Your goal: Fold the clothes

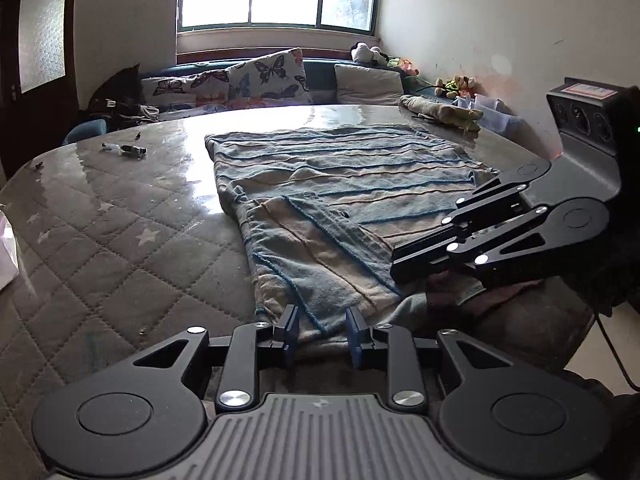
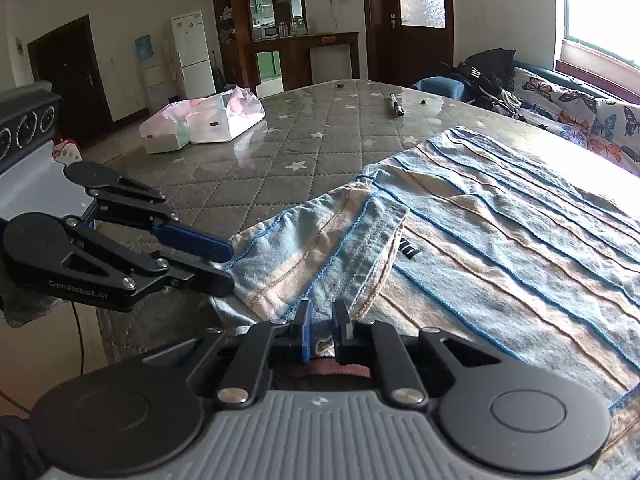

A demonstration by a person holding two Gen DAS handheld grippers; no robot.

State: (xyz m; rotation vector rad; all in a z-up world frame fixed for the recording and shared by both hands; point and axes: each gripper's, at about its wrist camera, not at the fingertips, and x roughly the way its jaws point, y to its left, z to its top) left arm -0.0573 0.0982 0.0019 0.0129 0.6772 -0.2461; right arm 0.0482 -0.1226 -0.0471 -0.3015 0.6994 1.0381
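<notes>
Quilted grey tabletop (image 1: 100, 240) carries a blue-and-cream striped garment (image 1: 340, 176), spread flat with its long axis running from the near edge toward the window; a sleeve lies folded inward over the body. Both grippers sit at the near hem, side by side. Left gripper (image 1: 322, 330) stands parted astride the hem's left corner. Right gripper (image 2: 322, 330), nearly closed, appears to pinch the hem; contact cannot be confirmed.
</notes>
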